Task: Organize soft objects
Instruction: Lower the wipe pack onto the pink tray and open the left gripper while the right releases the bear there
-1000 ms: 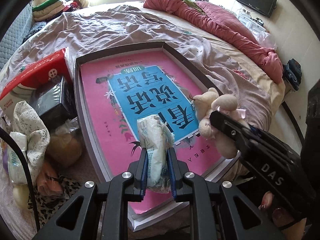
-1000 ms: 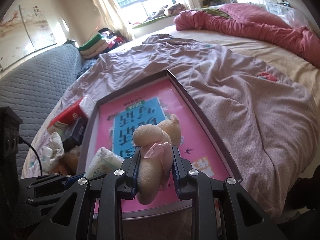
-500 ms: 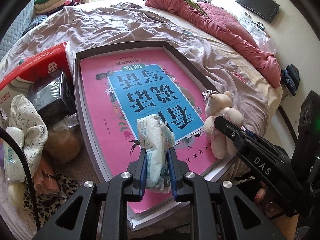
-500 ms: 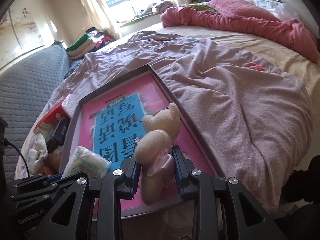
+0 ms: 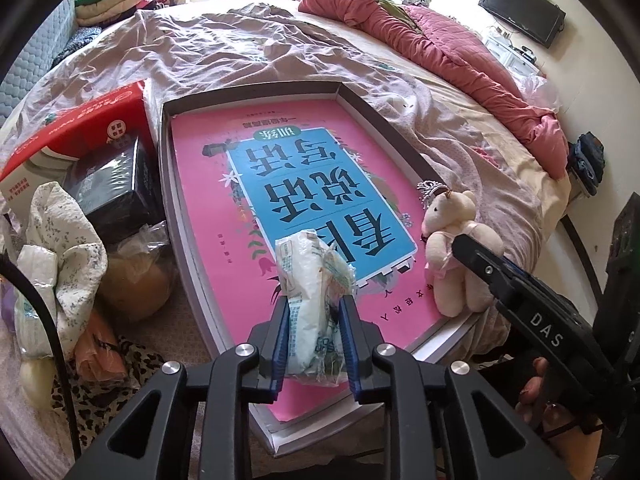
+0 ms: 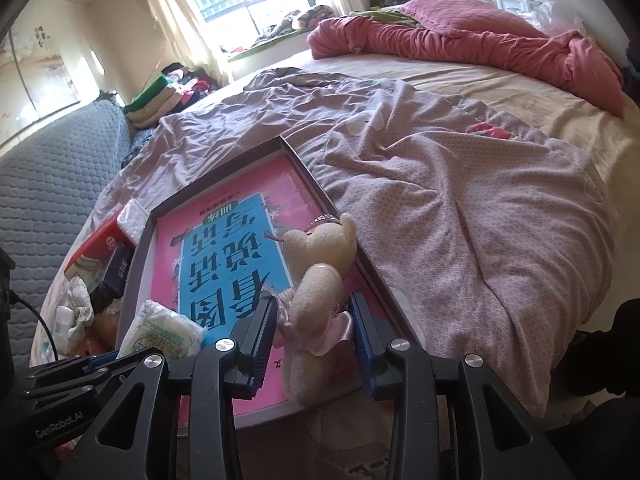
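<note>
Between the blue pads of your left tongs sits a white tissue pack, clamped from both sides and standing up over the near end of the shallow box. Your right tongs are spread wider than the small cream teddy bear between them; the pads look to stand just off its pink skirt, so I read them as released, not gripping. From the left wrist view the bear sits upright on the right near corner of the box, head up, with a tiny silver crown just beside its head and the black finger of your right tongs crossing in front of its body. Under both things lies a large pink and blue book cover filling the box floor. Left of the box you have a red carton, a black box, a floral cloth and a bagged brownish lump, all crowded together on the bed's mauve sheet. Farther off, a rose quilt is bunched along the right side of the bed.
</note>
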### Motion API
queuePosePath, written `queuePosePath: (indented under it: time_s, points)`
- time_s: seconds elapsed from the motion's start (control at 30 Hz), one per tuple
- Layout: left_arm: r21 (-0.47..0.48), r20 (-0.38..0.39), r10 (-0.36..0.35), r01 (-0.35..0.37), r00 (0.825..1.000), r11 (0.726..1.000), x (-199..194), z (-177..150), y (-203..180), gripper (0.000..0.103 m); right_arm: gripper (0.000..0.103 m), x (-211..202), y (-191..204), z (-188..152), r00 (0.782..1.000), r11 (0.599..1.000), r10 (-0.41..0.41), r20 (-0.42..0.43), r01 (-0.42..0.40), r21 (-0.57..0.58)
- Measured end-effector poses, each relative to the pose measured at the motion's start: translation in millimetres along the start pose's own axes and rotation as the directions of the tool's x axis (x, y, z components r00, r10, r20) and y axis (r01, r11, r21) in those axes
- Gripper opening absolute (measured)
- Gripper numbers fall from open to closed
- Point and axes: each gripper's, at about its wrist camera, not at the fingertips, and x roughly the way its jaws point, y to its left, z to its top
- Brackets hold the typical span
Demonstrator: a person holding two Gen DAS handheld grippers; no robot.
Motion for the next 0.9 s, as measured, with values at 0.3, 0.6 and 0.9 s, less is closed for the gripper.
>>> queuePosePath:
  time_s: [0.3, 0.6, 0.9]
  points:
    - [0.002, 0.019, 0.018, -0.018, 1.0, 1.0, -7.0, 0.4, 2.1, 0.046, 0.042, -5.7, -0.8, 0.0, 1.0, 1.0, -0.017, 0.012, 0.017, 0.004]
    - [0.022, 0.055, 0.018, -0.019, 0.998, 1.0, -27.0, -2.1, 0.4, 0.055, 0.043, -6.3, -3.1, -0.9, 0.999, 0.999, -0.039, 0.011, 0.038, 0.016]
    - [0.041, 0.092, 0.018, -0.021, 0.996, 0.999, -45.2, -3.0, -1.3, 0.061, 0.044, -15.2, 5.7, 3.4, 1.0, 1.0, -0.01, 0.025, 0.009, 0.011]
